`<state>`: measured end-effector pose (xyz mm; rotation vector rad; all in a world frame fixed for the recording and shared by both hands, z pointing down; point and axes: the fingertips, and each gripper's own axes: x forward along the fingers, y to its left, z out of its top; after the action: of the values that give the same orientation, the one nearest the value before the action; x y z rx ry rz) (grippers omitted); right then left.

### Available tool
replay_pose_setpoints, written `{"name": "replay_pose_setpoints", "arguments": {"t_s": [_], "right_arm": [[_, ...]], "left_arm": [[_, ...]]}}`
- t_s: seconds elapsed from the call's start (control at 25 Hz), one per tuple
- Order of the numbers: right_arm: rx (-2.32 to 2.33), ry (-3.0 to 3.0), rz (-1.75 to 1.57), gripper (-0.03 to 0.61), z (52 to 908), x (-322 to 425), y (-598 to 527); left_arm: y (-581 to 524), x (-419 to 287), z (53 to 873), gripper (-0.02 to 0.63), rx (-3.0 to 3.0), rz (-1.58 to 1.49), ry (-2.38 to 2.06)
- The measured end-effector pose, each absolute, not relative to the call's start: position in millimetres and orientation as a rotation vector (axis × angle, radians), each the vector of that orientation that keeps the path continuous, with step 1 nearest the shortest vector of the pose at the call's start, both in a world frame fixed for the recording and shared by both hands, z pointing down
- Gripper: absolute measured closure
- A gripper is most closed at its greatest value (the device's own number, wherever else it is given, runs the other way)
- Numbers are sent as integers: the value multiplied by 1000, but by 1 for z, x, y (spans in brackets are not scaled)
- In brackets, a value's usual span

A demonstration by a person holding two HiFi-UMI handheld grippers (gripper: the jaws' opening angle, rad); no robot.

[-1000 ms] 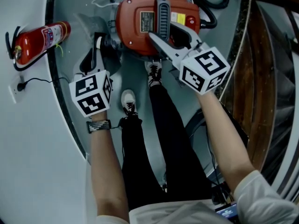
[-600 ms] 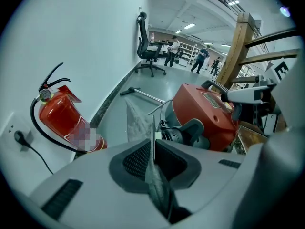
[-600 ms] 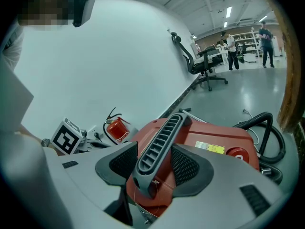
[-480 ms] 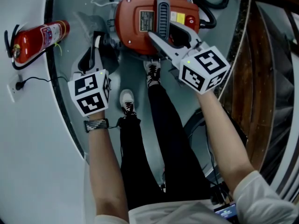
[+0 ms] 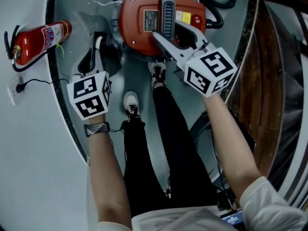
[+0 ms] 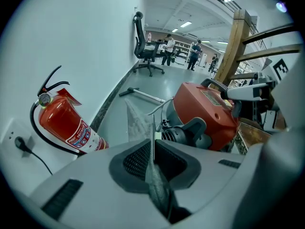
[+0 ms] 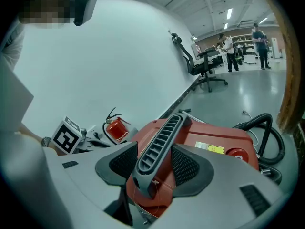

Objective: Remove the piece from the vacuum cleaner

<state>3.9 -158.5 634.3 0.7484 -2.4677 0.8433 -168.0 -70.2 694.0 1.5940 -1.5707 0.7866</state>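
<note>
Red is recorded at the far left: a fire extinguisher (image 5: 41,41) is seen lying against the base of the pale wall, with a plugged wall socket (image 5: 18,88) just beside it.

The left claw (image 5: 97,44) is pointed steeply down towards the grey floor (image 5: 139,76), to the left of the vacuum cleaner (image 5: 137,32). In the left gripper view the left claw (image 6: 152,149) is pressed together on a thin grey sheet-like piece (image 6: 137,123), which is pinched edge-on between the ribbed pads. The piece is spread out beyond the claw towards the black ribbed port (image 6: 183,135) on the side of the vacuum cleaner (image 6: 205,111). Whether the piece is attached at that port cannot be told. In the head view the piece (image 5: 89,23) is seen as a pale grey patch on the floor side of the machine, near the claw tip.

The red-bodied vacuum cleaner is stood on the floor at top centre, just ahead of the person's shoes (image 5: 131,102).

The right claw (image 5: 171,31) is laid over the top of the machine. In the right gripper view the right claw (image 7: 155,163) is closed around the grey slotted handle (image 7: 159,144), with a pad set against each side.

A black hose (image 5: 219,8) is coiled to the right of the machine, and a wooden structure (image 5: 269,81) is noted along the right edge.
</note>
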Motion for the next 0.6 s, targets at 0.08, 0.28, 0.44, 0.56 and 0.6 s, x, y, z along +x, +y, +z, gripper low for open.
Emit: {"name": "replay_pose_setpoints", "arguments": {"t_s": [0.08,0.28,0.44,0.56,0.6], "right_arm": [[739,-2469,849,362,635,3,-158],[738,-2472,841,360,634,3,-158],[745,-2469,840,360,634,4,-158],[742,-2469,841,360,634,4,-158],[740,-2469,841,360,634,3,-158]], "left_arm": [[-69,-169,694,577,1591,786,-1575],[-69,-169,695,577,1599,790,-1569],[-69,-170,695,577,1590,785,-1582],[-69,-171,694,577,1566,761,-1597],[-68,-171,694,577,1559,754,-1601]]}}
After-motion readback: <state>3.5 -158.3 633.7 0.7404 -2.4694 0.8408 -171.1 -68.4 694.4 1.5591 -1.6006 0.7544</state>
